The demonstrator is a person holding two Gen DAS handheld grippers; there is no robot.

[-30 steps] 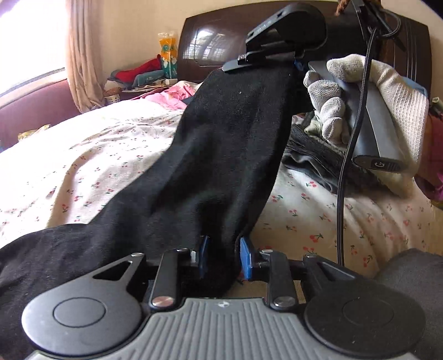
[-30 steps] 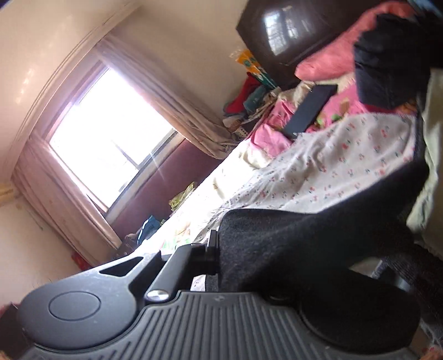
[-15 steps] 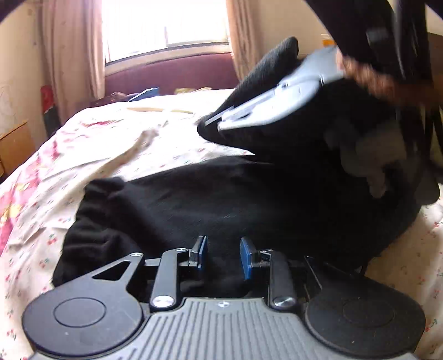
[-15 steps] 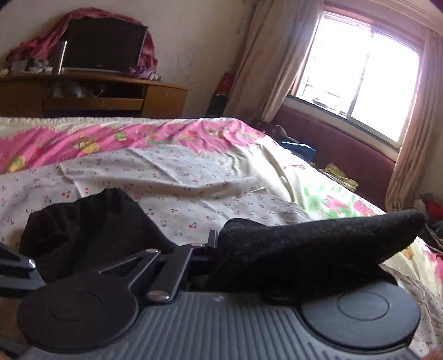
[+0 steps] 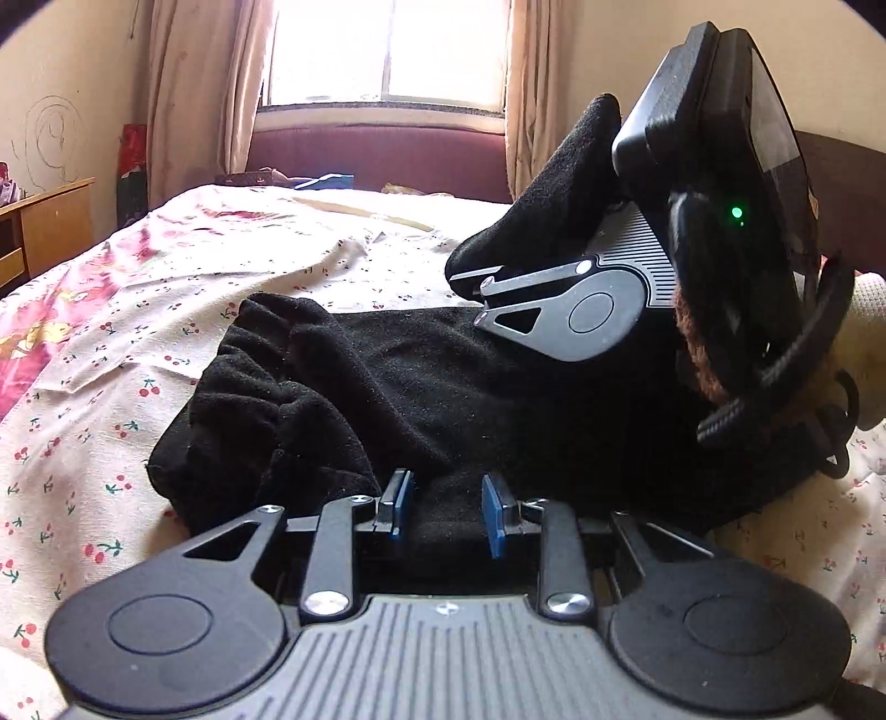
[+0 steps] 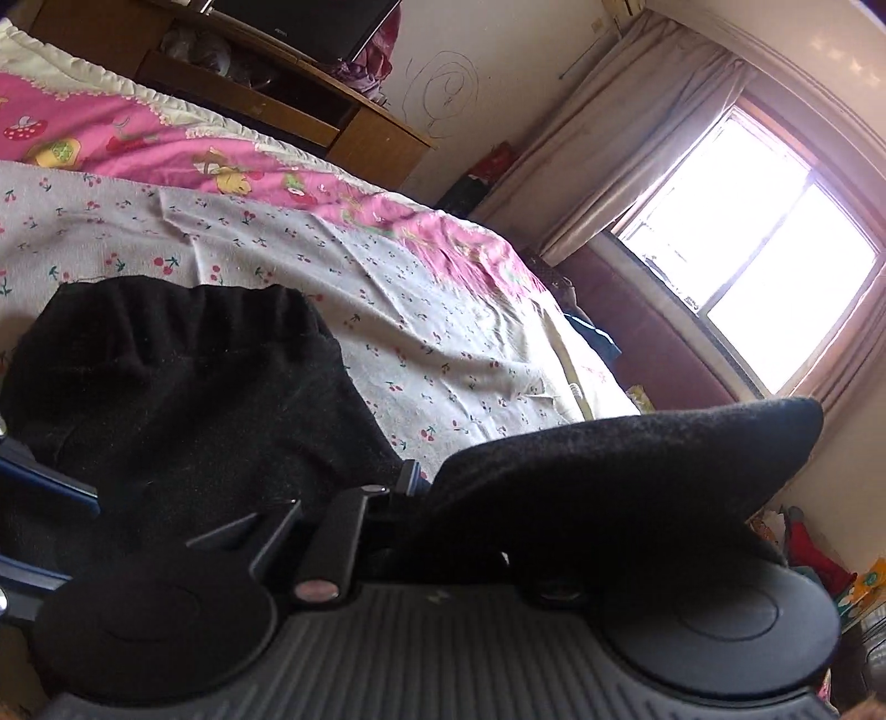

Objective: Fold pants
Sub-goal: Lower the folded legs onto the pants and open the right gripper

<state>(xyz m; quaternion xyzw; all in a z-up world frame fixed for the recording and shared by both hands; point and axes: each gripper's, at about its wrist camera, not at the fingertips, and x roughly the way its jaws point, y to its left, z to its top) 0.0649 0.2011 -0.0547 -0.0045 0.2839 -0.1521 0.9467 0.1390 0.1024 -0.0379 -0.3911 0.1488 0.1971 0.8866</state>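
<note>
— Sunlight is coming through the window [image 5: 387, 50] onto the bed [image 5: 111, 387]. What is the left hand-held gripper [image 5: 447, 515] doing?
— It is pinching a fold of the black pants [image 5: 443, 387] between its blue pads.
— And the right hand-held gripper [image 6: 437, 487]?
— Its jaws have just been opening a little. Pants cloth is lying over one finger, so I cannot tell if it is gripping.
— Where are the pants lying?
— Bunched up on the cherry sheet [image 6: 443, 332].

Pants [image 5: 421, 387] on bed [image 5: 111, 343], window [image 5: 387, 50] behind, desk [image 5: 44, 227] left
</note>
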